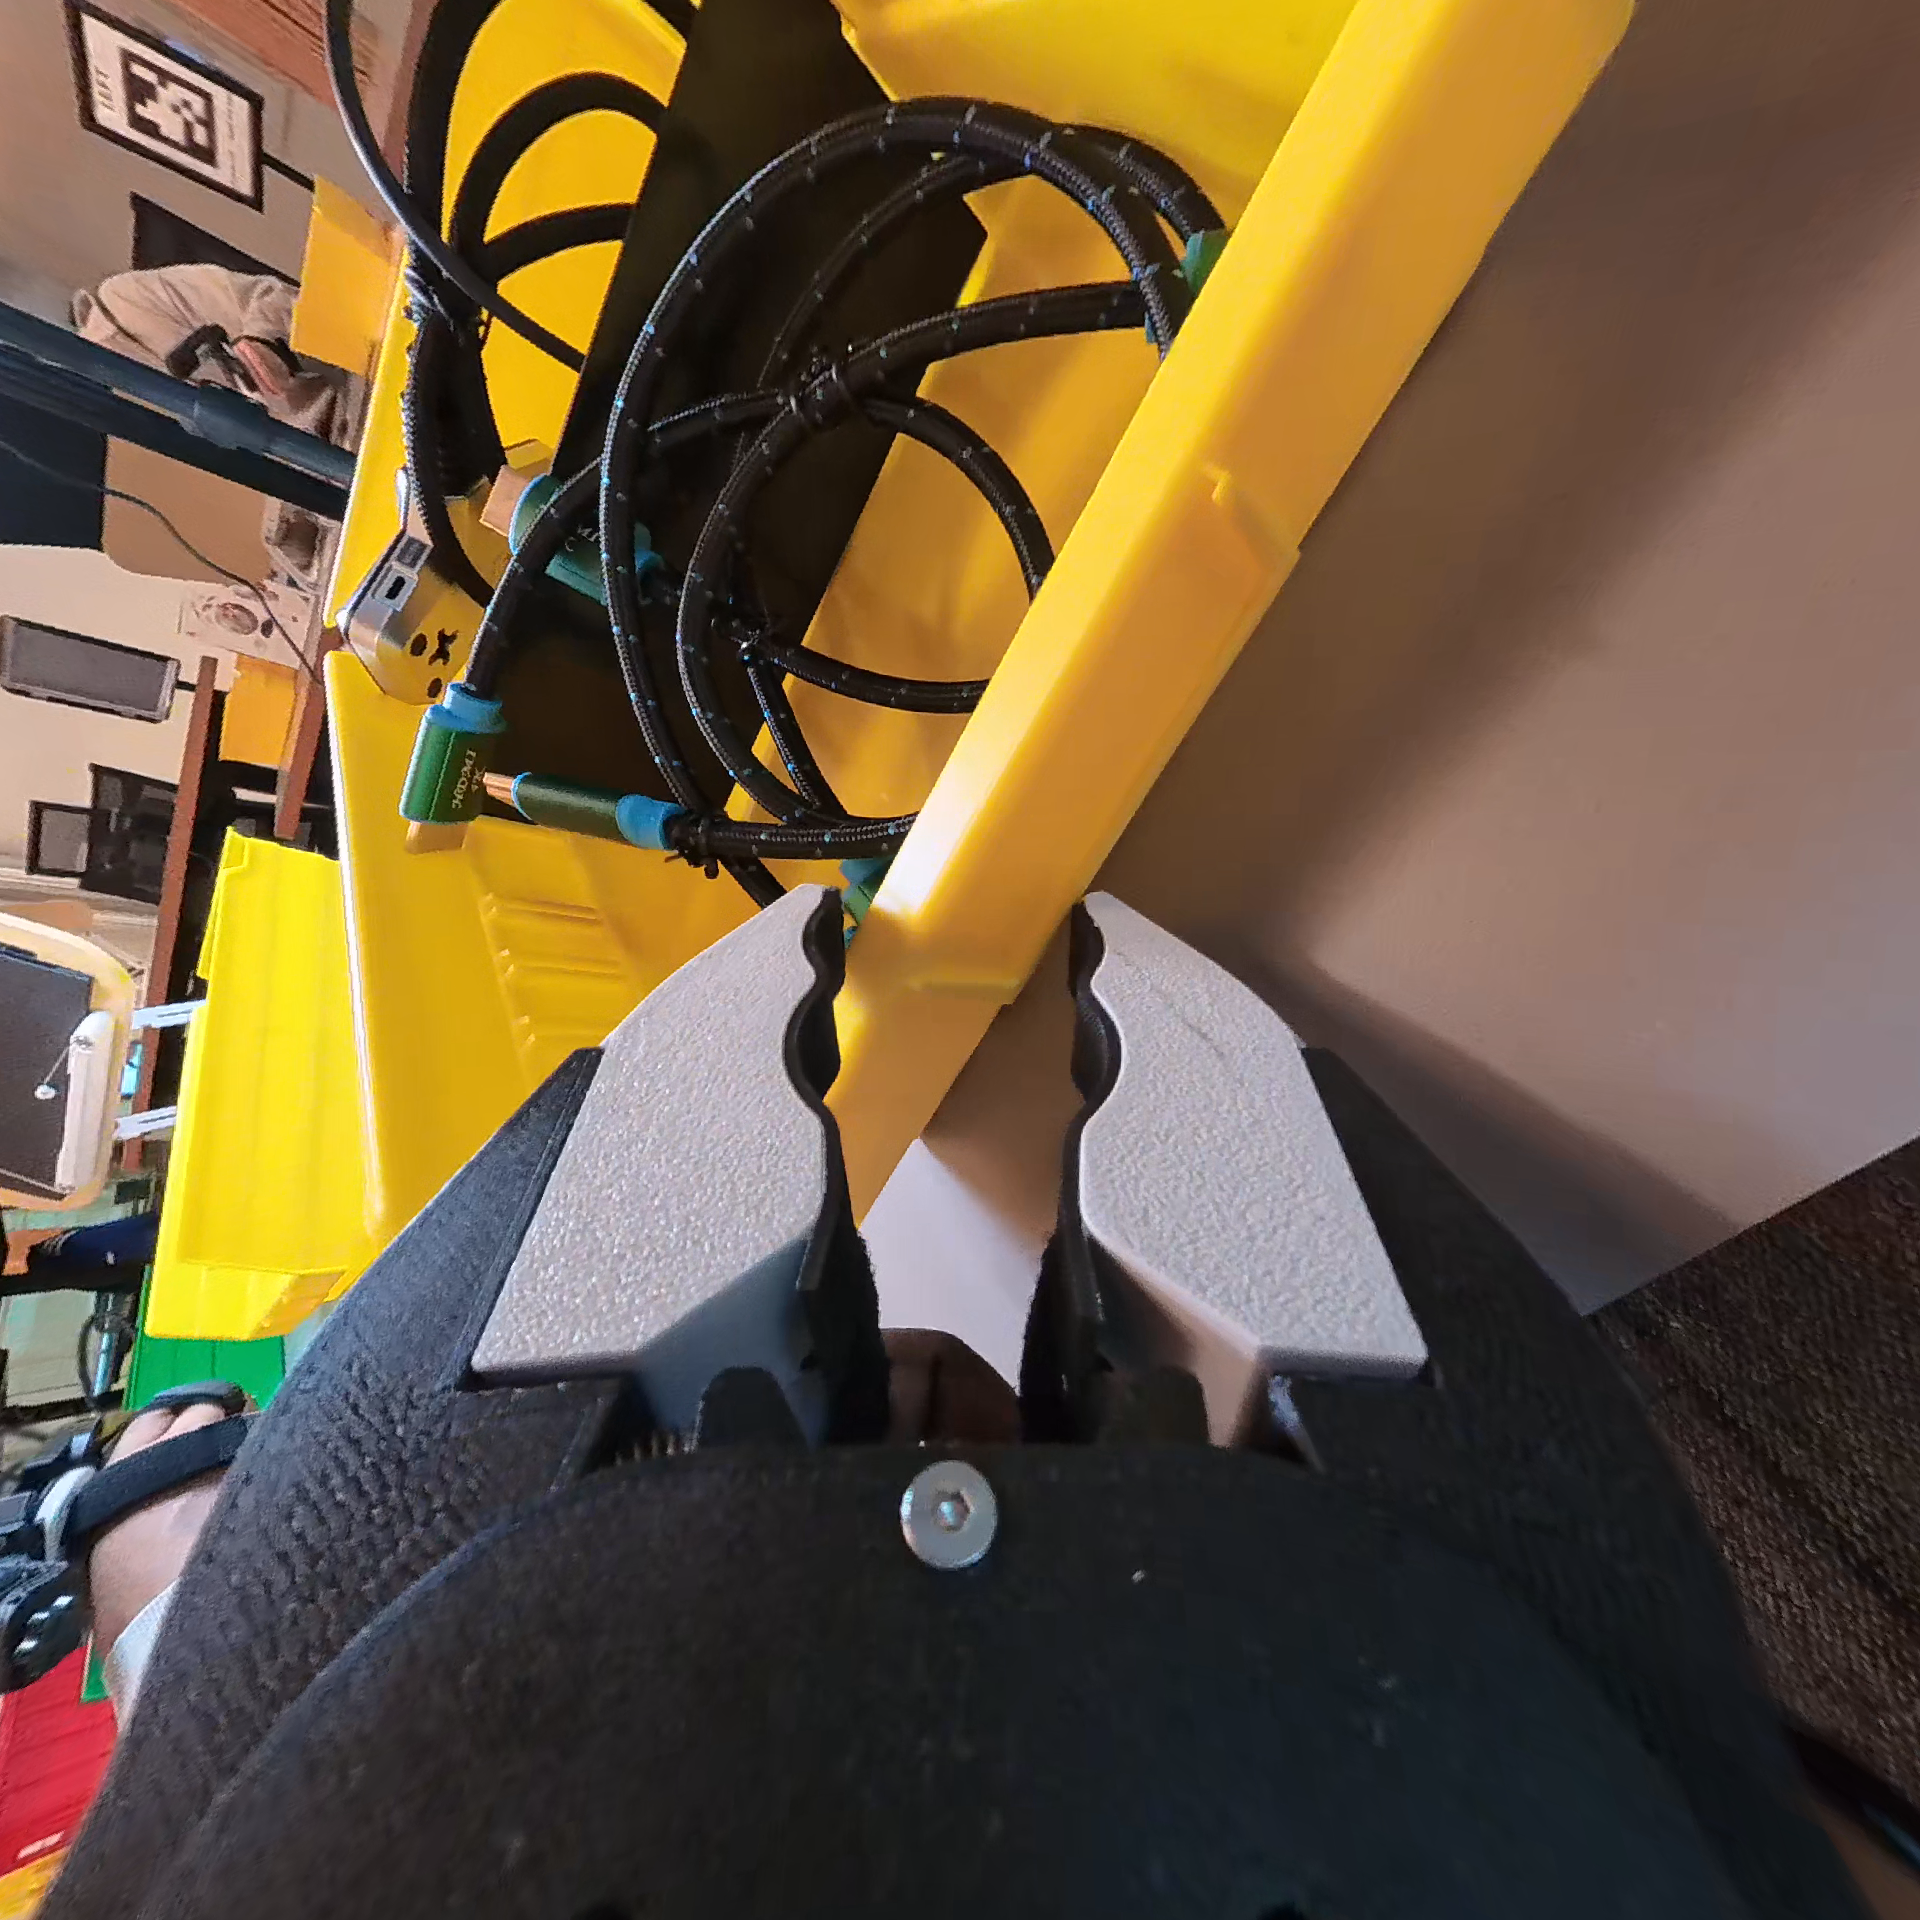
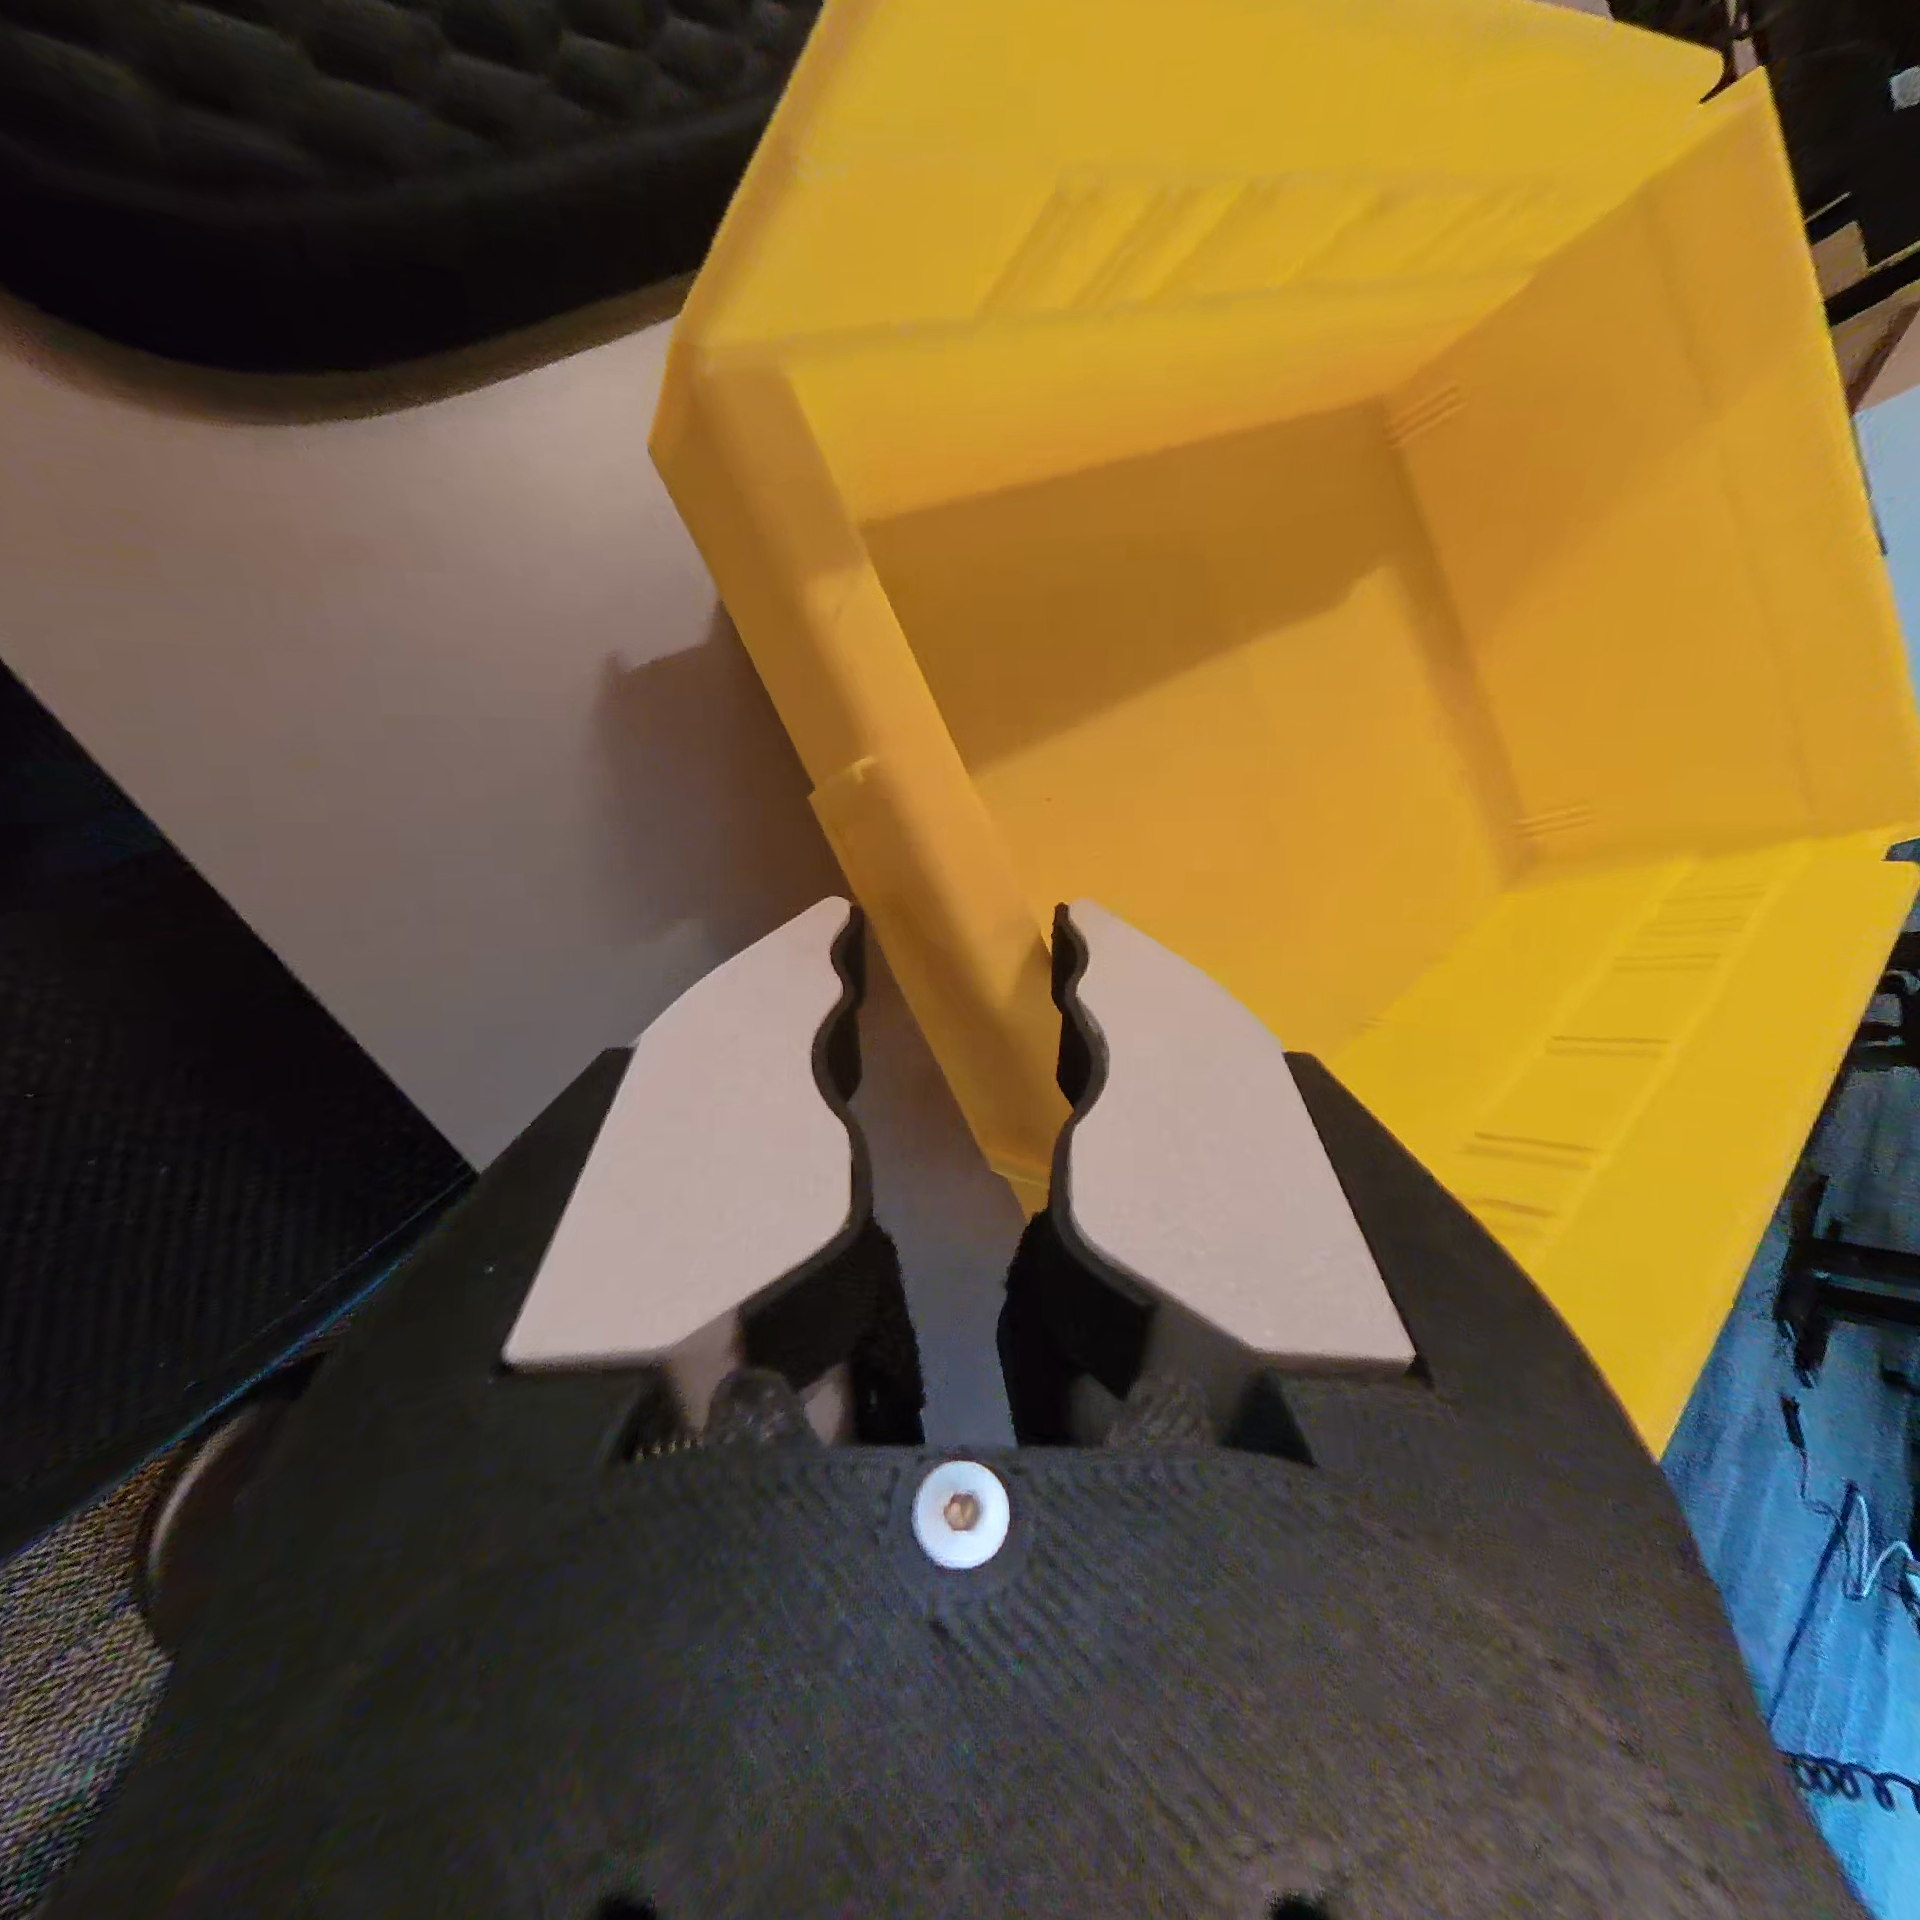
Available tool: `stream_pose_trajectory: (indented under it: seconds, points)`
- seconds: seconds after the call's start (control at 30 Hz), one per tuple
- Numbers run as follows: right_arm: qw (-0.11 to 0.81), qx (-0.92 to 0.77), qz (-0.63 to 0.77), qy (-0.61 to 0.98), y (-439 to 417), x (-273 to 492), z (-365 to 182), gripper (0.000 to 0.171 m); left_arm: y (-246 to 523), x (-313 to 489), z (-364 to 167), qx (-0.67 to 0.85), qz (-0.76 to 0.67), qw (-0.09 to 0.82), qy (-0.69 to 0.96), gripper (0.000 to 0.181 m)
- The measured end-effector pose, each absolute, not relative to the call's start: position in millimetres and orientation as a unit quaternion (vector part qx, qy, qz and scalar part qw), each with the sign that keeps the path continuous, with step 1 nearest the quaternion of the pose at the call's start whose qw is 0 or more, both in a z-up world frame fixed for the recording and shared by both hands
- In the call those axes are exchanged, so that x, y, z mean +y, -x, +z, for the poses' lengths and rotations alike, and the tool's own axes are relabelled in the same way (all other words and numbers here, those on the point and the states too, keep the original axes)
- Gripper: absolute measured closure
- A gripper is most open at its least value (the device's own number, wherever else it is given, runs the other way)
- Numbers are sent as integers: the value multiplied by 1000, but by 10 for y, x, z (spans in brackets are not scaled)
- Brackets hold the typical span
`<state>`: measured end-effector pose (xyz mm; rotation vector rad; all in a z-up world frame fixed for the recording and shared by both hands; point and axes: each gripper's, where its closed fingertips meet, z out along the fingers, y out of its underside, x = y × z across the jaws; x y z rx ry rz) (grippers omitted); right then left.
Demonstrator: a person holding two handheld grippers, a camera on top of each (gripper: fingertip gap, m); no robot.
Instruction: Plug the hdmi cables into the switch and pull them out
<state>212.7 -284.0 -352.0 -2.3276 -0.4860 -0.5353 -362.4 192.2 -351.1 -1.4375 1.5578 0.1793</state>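
Observation:
A yellow bin [image 1: 1195,540] lies tilted in the left wrist view. It holds several coiled black braided HDMI cables [image 1: 831,416] with green and blue plugs [image 1: 457,769] and a small silver switch [image 1: 400,613]. My left gripper [image 1: 956,914] is shut on this bin's rim, one finger on each side of the wall. In the right wrist view a second yellow bin [image 2: 790,520] is empty and tilted. My right gripper [image 2: 954,920] is shut on its rim near a corner. No cable is plugged into the switch as far as I can see.
Both bins rest on a beige table [image 1: 1558,520], which also shows in the right wrist view [image 2: 364,623]. Another yellow bin [image 1: 260,1039] stands at the left. A black padded seat [image 2: 312,156] is beyond the table. A strapped hand [image 1: 135,1507] shows at lower left. Left tips to right tips: about 75 cm.

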Motion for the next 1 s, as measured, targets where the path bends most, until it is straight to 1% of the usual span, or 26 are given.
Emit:
stream_pose_trajectory:
  seconds: [0.17,0.3,0.37,0.43,0.53,0.6,0.67,0.77,0.87,0.97,1.0]
  points:
    - [345,-184,-200,898,-2112,-2849,-3518,137,3753,1994,-3495,615,87,509,596,138]
    - [346,-185,-192,900,-2075,-2852,-3510,135,3824,1995,-3468,598,91,509,613,137]
    - [367,-183,-179,894,-2017,-2838,-3455,129,3823,1951,-3372,576,69,525,623,126]
    - [399,-178,-195,878,-2020,-2818,-3311,124,3772,1849,-3202,552,17,550,627,119]
    - [470,-177,-245,829,-2030,-2780,-2972,117,3565,1671,-2733,511,-77,622,588,118]
    - [520,-169,-279,790,-2033,-2769,-2722,113,3435,1654,-2370,464,-106,682,555,118]
    - [552,-161,-304,760,-2032,-2782,-2527,112,3270,1673,-2176,439,-121,702,548,118]
    - [566,-156,-334,737,-2032,-2808,-2367,112,2963,1745,-2169,479,-83,685,543,118]
    - [564,-162,-347,732,-2017,-2801,-2319,112,2728,1993,-2287,546,10,636,545,119]
    - [555,-171,-354,733,-1991,-2772,-2321,112,2610,2383,-2346,589,96,589,545,126]
    - [552,-174,-356,734,-1987,-2764,-2325,113,2605,2532,-2369,600,121,572,546,135]
